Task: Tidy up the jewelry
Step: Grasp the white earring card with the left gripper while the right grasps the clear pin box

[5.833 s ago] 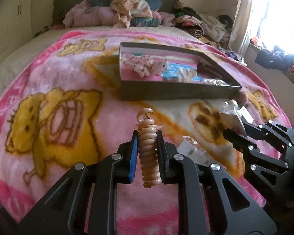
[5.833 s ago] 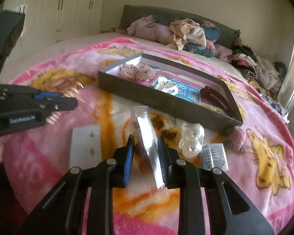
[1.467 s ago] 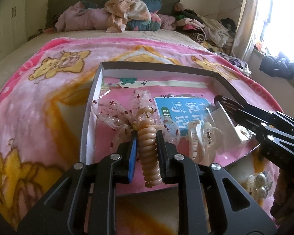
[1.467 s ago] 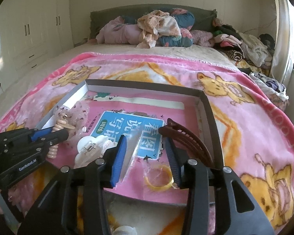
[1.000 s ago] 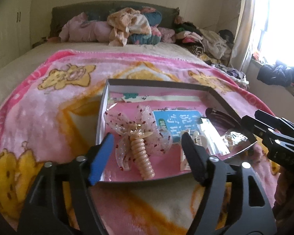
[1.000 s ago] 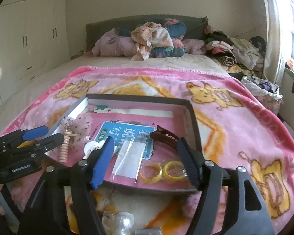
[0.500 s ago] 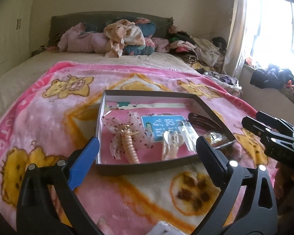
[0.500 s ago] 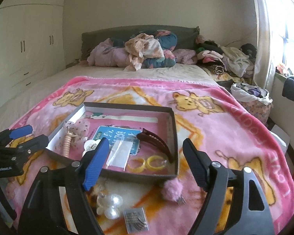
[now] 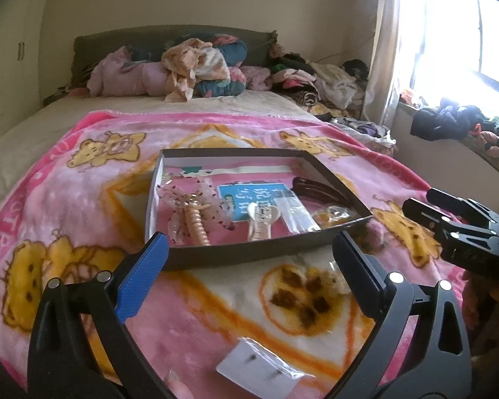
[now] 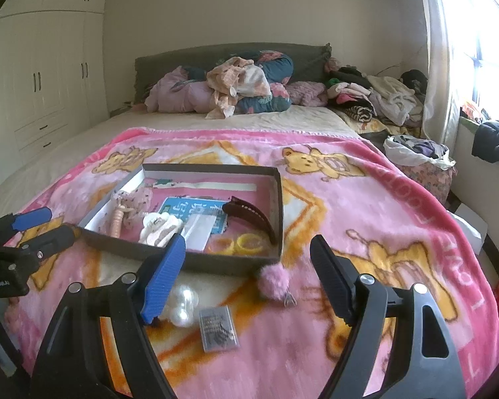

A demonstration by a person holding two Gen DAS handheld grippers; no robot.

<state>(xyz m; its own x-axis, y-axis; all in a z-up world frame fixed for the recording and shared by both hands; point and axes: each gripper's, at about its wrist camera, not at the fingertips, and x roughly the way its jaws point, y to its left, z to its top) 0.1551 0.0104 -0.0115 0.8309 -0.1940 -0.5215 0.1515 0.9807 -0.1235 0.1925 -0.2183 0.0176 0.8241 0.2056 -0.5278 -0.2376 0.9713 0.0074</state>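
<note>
Left camera first. Left gripper (image 9: 249, 237) with both fingers wide apart, just opened, nothing between them. Box (image 9: 249, 254) straight ahead, just past the fingertips, with the curly hair tie (image 9: 198, 224) lying inside, well clear of the fingers. White card (image 9: 259, 364) on the blanket (image 9: 66, 206), not past the tips but back toward the hand, low between the two fingers, long side slanting down toward the right finger. Likely a pull back and a dip down to reach it. Right gripper (image 9: 419, 199) off to the right side, farther from the card.

Right camera next. Right gripper (image 10: 248, 241) also with fingers apart, just opened, empty. Same box (image 10: 216, 262) ahead of the tips. Three loose things outside it: pearls (image 10: 183, 302) right beside the blue finger, on its inner side; clear packet of pins (image 10: 218, 332) between the fingers and closer to the hand, long side pointing nearly straight ahead along the fingers; pink fluffy ball (image 10: 274, 282) between the tips, touching or almost touching the box wall, hard to tell which. Left gripper (image 10: 60, 222) far off to the left, open too. Probably the right hand's job for these three, the left hand's job for the card.
</note>
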